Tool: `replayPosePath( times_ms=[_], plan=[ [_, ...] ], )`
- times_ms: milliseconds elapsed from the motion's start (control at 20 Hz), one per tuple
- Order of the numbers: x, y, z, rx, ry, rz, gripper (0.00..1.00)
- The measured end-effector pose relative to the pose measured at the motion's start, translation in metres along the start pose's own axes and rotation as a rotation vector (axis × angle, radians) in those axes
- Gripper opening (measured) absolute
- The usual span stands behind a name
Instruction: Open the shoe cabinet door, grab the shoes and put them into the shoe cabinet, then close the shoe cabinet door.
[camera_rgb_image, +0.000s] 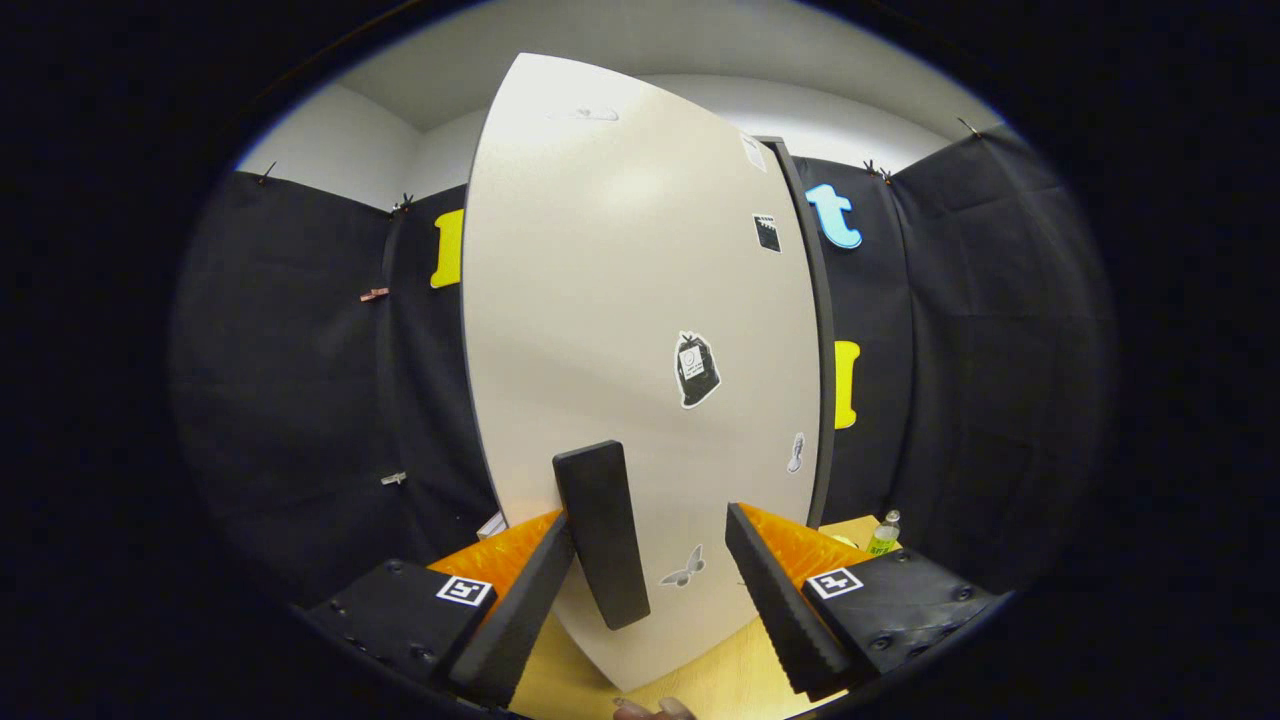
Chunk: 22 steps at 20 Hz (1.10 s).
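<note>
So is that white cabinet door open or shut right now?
Cannot tell. The cabinet door faces the camera with no interior visible. The open tongs straddle its black handle, not yet pressing it.

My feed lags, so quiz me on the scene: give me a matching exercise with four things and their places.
Things:
1. door handle
2. butterfly sticker
3. bottle
4. cabinet door

Places:
A. on the door, in the gap between the open fingers
B. beyond the fingers, standing closed ahead of the gripper
C. just inside the left finger, nearer it than the right one
D. past the door's right edge, on the wooden surface

Pairs: 1-C, 2-A, 3-D, 4-B
</note>
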<state>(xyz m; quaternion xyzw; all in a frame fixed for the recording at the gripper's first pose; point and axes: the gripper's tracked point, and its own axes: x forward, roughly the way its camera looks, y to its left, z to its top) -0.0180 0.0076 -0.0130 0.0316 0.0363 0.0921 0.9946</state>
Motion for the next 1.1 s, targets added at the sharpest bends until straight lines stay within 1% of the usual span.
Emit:
replayPosePath(
  times_ms=[250, 450, 1100],
  plan=[
    [-0.004, 0.02, 0.005, -0.005, -0.016, 0.042, 0.98],
    [-0.004, 0.027, 0.005, -0.017, -0.021, 0.053, 0.98],
    [-0.017, 0.019, 0.006, -0.045, -0.051, -0.005, 0.98]
  ],
)
